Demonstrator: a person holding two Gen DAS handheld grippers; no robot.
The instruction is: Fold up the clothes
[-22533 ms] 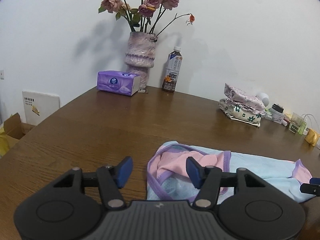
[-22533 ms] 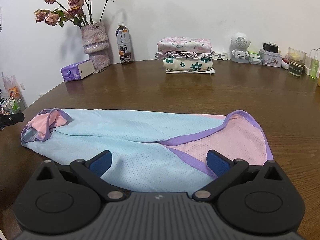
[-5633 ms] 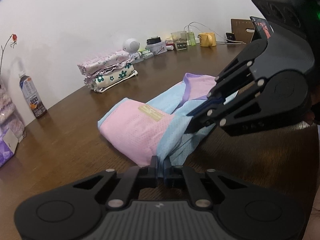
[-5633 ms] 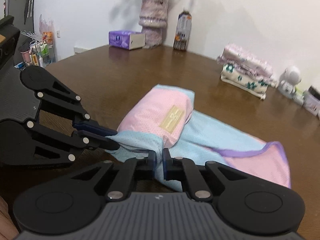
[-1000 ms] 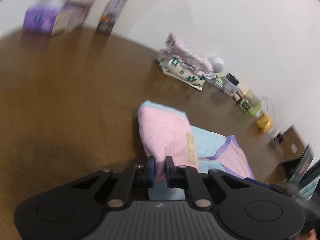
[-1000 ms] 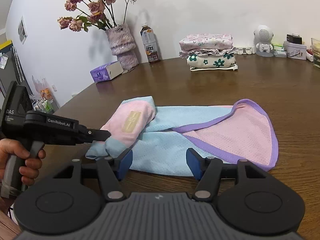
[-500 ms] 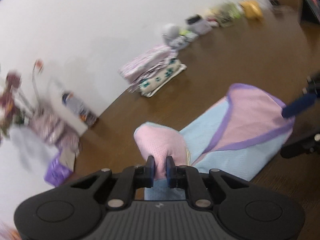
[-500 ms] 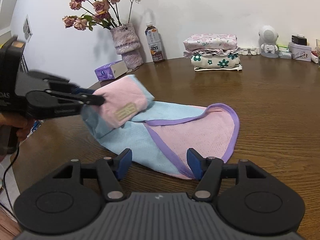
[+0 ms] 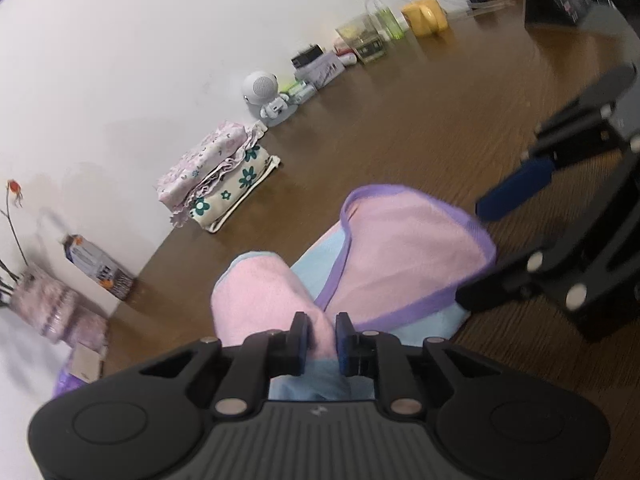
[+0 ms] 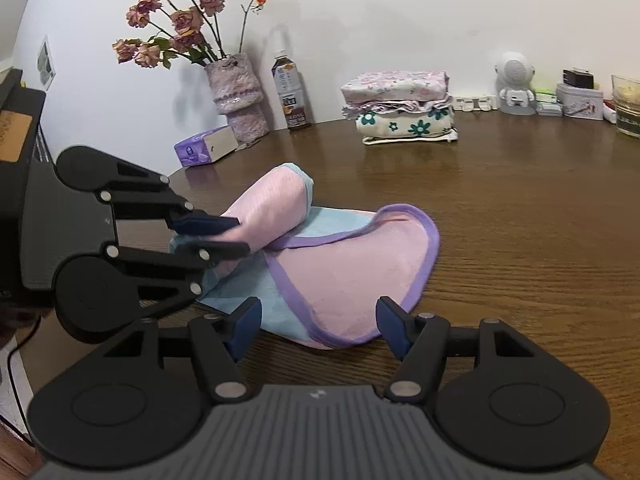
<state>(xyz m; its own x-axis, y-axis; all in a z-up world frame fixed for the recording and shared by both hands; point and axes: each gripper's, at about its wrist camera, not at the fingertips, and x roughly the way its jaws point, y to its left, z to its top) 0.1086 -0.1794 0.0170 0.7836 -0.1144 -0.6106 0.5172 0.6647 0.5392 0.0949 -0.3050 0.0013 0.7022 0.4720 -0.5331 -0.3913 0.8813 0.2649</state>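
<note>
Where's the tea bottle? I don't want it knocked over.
In the right wrist view the tea bottle stands upright at the table's far edge by the wall, between the flower vase and the folded clothes stack.

Along the white wall, a fuzzy vase (image 10: 239,96) of dried roses (image 10: 172,24) stands beside a tea bottle (image 10: 291,94) and a purple tissue box (image 10: 206,145). A white robot figurine (image 10: 515,82), a tin (image 10: 579,100) and a yellow mug (image 9: 425,16) line the wooden table (image 10: 520,216).

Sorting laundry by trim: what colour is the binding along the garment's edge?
Purple, edging the pink-and-blue garment; clearest in the right wrist view.
</note>
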